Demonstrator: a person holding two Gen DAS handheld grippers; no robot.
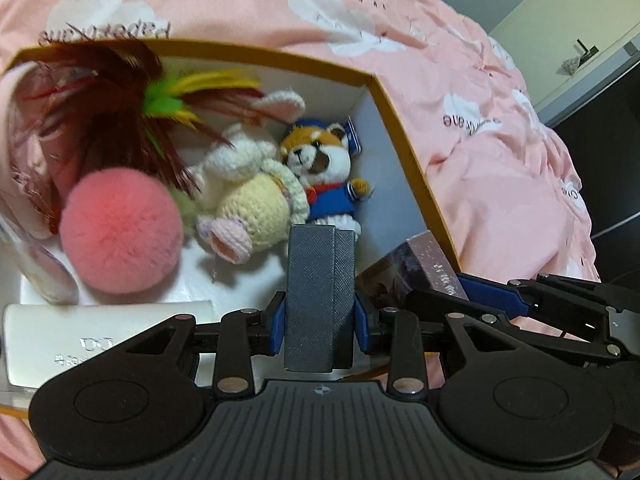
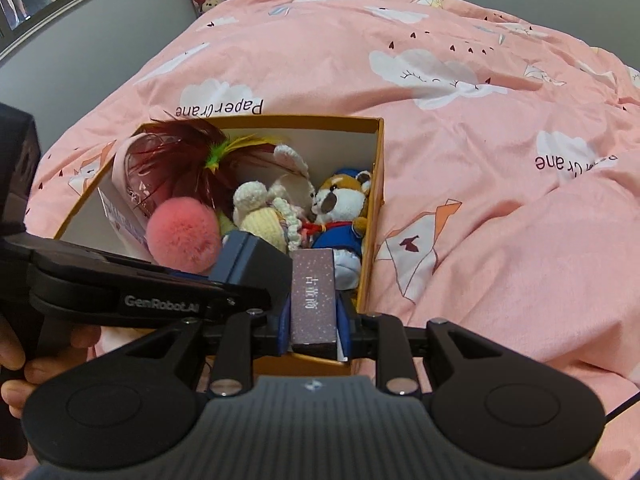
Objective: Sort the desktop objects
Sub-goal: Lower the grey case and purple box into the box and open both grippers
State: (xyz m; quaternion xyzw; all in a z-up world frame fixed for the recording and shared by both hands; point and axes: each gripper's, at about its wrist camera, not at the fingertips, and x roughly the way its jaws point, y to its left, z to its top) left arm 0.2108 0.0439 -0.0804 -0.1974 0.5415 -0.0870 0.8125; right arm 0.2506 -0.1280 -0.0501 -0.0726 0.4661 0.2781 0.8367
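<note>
On the pink quilt point(image 2: 460, 128), both fingers clamp small boxes over the carton point(image 2: 376, 200)

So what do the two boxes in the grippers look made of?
Grey box, in the left gripper: likely card wrapped in textured leatherette, going by its fine crosshatch grain, matte. Purple box, in the right gripper: printed cardboard, smooth, with speckles and lettering.

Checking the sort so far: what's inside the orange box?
Inside the orange box: a pink pompom, a feather toy, a crocheted rabbit, a plush in blue and a white case. What lies beneath them is covered.
</note>
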